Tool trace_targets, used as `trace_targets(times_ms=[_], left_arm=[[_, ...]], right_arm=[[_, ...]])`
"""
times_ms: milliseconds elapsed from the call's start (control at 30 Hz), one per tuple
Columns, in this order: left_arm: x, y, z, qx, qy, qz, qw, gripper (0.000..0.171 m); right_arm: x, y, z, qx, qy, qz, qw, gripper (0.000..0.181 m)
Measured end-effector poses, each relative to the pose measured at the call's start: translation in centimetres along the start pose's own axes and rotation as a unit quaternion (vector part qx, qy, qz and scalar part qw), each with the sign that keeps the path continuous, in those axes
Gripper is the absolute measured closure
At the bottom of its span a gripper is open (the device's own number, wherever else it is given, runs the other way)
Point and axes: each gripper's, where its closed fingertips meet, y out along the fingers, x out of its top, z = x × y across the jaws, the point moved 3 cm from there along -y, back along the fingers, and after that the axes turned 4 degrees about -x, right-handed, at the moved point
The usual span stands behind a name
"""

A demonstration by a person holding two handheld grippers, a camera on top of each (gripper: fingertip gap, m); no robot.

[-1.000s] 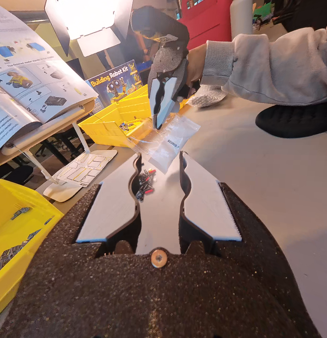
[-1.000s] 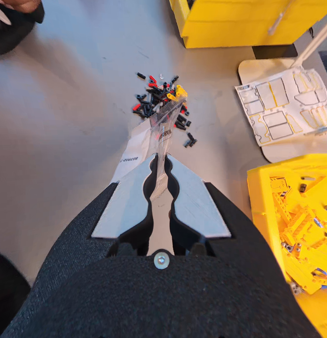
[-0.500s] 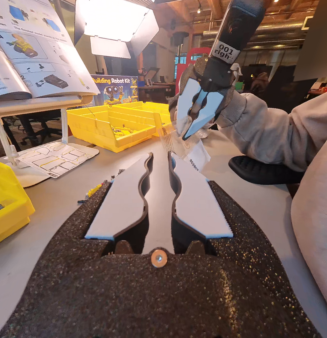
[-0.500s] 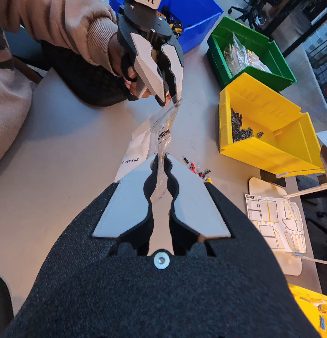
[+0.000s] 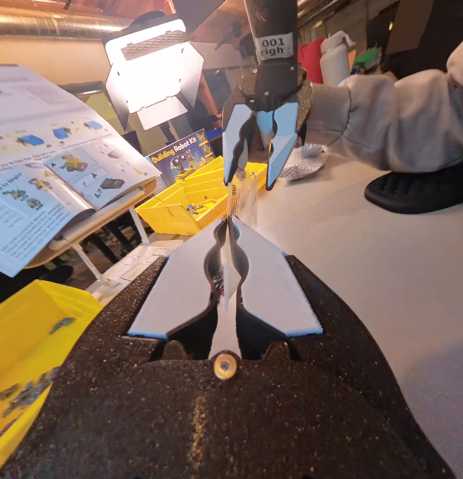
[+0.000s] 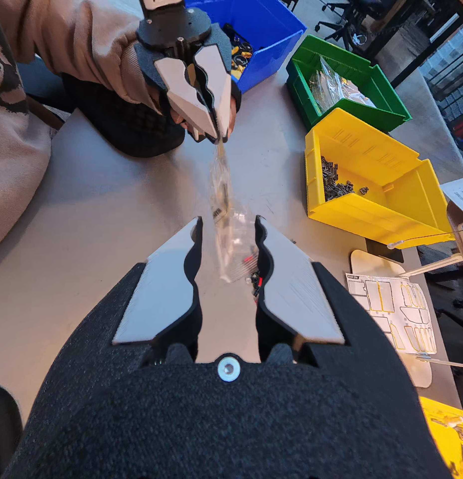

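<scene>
A clear, empty plastic bag (image 5: 235, 197) with a printed strip hangs in the air between my two grippers. My left gripper (image 5: 229, 220) is shut on one end of the bag. It also shows in the right wrist view (image 6: 220, 138), pinching the bag's far end (image 6: 222, 197). My right gripper (image 6: 229, 219) is open, its fingers on either side of the loose bag end without gripping it. It shows above in the left wrist view (image 5: 247, 184), jaws apart. A pile of small black, red and yellow parts (image 6: 255, 280) lies on the grey table under the bag.
A yellow bin (image 6: 367, 223) with dark parts, a green bin (image 6: 336, 51) with bags and a blue bin (image 6: 266, 49) stand on the table. A sticker sheet (image 6: 388, 311), an open booklet on a stand (image 5: 56, 160), a divided yellow tray (image 5: 173, 215) and a black pad (image 5: 419, 191) are nearby. The tips of one gripper are about 8 cm away from the tips of the other.
My left gripper has closed on the bag. My right gripper, which held the bag before, has opened and let it go. The bag was lifted off the parts pile.
</scene>
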Motion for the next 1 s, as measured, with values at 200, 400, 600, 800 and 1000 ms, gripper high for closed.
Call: trace_targets(times_ms=[200,400,600,800,1000], left_arm=[[-0.3,0.2,-0.8,0.016,0.104,0.031,0.994,0.171],[-0.1,0.1,-1.1,0.012,0.114,0.025,0.993,0.171],[0.1,-0.3,-0.6,-0.001,0.059,0.007,0.998,0.171],[-0.2,-0.4,-0.4,-0.016,0.012,0.01,1.0,0.171],[-0.4,-0.2,-0.6,-0.034,-0.013,0.014,0.999,0.171]], right_arm=[[-0.2,-0.4,-0.3,0.007,0.026,-0.01,1.0,0.131],[-0.8,-0.5,-0.6,0.013,0.049,-0.01,0.999,0.126],[-0.3,-0.2,-0.2,0.041,0.084,-0.041,0.995,0.133],[0.7,1.0,0.8,0.044,0.058,-0.037,0.997,0.139],[-0.1,2.1,1.0,0.03,0.044,0.005,0.999,0.149]])
